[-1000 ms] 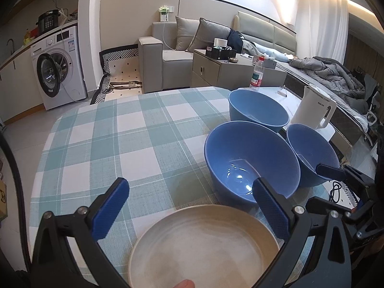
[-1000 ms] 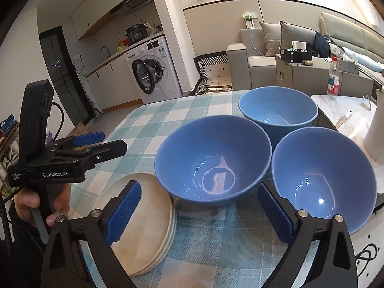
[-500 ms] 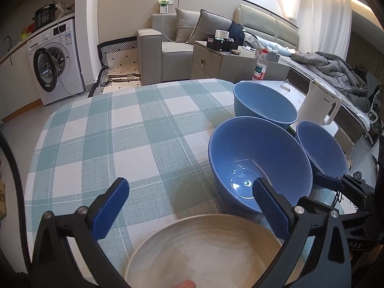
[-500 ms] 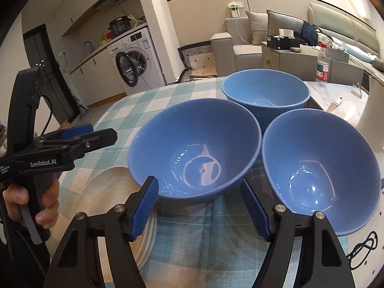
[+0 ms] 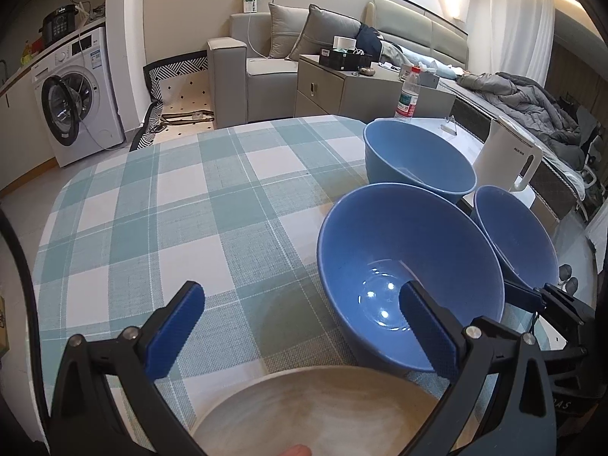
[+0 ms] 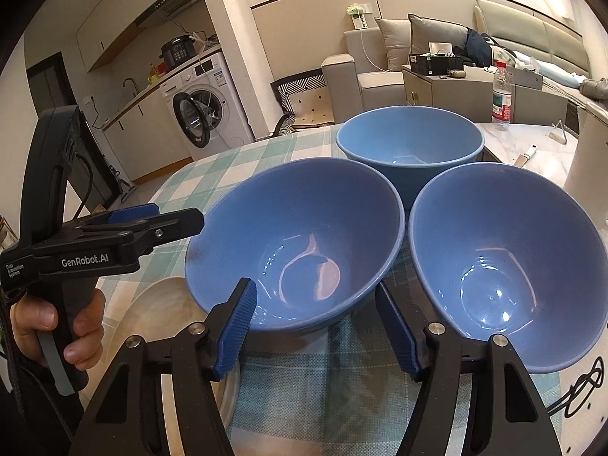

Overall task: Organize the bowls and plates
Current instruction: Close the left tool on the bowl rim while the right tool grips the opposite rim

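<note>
Three blue bowls stand close together on the checked tablecloth (image 5: 171,209): a near-left bowl (image 6: 296,243) (image 5: 410,266), a far bowl (image 6: 410,144) (image 5: 418,159) and a right bowl (image 6: 501,266) (image 5: 513,239). A stack of beige plates (image 5: 315,414) (image 6: 152,311) lies in front of the near-left bowl. My right gripper (image 6: 315,326) is open with its jaws on either side of the near-left bowl's near wall, the bowl tilted. My left gripper (image 5: 300,326) is open above the plates; it also shows in the right wrist view (image 6: 159,220).
A white kettle (image 5: 509,155) stands at the right beyond the bowls. A water bottle (image 6: 501,91) stands on the marble surface behind. A black cable (image 6: 581,391) lies at the table's right edge. A sofa and a washing machine (image 5: 72,95) are in the background.
My right gripper has moved forward to the near-left bowl and its jaws have narrowed around the bowl's wall. The bowl now sits tilted. The left gripper has shifted only a little.
</note>
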### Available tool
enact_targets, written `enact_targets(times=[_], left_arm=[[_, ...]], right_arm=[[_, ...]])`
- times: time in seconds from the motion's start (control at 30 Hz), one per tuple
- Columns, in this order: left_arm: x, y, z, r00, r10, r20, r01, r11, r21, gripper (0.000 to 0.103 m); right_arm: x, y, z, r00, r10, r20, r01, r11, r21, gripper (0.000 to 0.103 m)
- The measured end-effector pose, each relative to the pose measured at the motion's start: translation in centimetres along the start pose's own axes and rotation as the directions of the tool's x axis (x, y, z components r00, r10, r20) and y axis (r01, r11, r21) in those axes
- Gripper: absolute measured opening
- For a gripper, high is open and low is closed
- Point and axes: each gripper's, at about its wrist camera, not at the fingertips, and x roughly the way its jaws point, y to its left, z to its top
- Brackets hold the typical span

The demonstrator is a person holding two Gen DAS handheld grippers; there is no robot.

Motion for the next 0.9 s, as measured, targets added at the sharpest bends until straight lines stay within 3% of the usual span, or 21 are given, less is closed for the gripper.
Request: enact_targets(times=[0.13,0.2,0.3,0.57,0.9], left_arm=[[0.6,-0.2,0.2,1.0,-0.007,-0.011,0.007,1.0,0.009,0.101],[0.9,-0.3,0.4,1.0,-0.008,-0.016,0.008,1.0,0.016,0.093],[1.5,-0.3,0.4,0.999,-0.002,-0.034,0.003,1.0,0.018,0.089],[2.7,-0.2,0.2,0.997,-0.017,-0.08,0.018,1.0,0.009,0.056],[3.3,-1.2,-0.3,0.993,-0.059,-0.102,0.063,0.997,0.034,0.03]], right_arm=[[0.2,0.4,-0.3,1.0,-0.025,0.005,0.025,1.0,0.0,0.067],[0.3,0.4,-0.2,1.0,-0.022,0.008,0.022,1.0,0.011,0.067],[0.5,0.5,-0.3,0.999,-0.029,0.014,0.029,0.999,0.013,0.067],[0.6,0.7,-0.5,0.999,-0.041,0.031,0.04,0.999,0.018,0.067],[0.5,0.7,-0.5,0.998,-0.043,0.039,0.043,0.999,0.01,0.066]])
